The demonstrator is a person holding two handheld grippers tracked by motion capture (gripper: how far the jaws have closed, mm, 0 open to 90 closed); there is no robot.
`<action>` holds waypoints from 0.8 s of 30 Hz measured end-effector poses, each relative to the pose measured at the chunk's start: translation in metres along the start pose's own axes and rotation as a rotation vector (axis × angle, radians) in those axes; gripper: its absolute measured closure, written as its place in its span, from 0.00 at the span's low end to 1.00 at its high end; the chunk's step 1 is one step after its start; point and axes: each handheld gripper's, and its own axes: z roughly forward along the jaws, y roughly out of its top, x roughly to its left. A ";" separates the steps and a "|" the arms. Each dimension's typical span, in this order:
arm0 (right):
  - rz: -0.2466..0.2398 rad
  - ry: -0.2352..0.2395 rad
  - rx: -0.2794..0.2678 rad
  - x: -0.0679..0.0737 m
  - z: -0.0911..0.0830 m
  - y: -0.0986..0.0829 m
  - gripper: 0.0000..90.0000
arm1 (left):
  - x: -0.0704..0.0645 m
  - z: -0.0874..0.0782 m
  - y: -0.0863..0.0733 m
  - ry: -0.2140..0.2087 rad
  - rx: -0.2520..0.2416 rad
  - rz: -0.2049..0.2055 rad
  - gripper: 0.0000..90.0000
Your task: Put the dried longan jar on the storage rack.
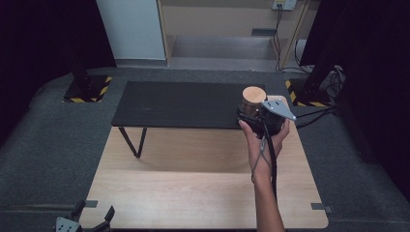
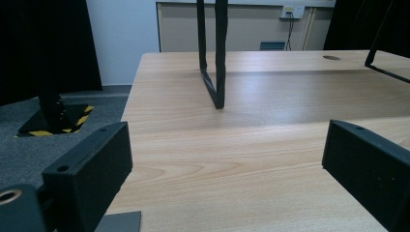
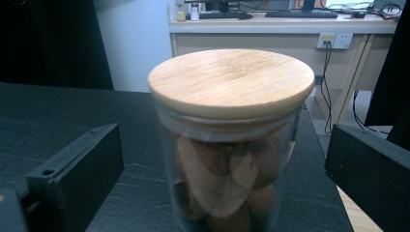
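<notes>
Right gripper (image 3: 227,164) spread wide around the lidded jar (image 3: 231,140) (not touching it); left gripper (image 2: 227,159) gapes idle.

Glass jar (image 3: 231,159) with a round wooden lid (image 3: 231,81), closed, upright, filled with brown nuts (image 3: 227,176); it stands near the right end of the black desk (image 1: 179,104).
</notes>
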 end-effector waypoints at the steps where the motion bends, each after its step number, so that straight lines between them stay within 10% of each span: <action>1: 0.000 0.002 -0.001 0.001 -0.001 -0.001 0.01 | 0.000 0.000 0.000 0.000 0.000 0.002 0.03; 24: 0.021 0.034 -0.046 0.011 -0.079 -0.069 0.01 | -0.003 0.008 0.005 -0.018 0.016 0.017 0.03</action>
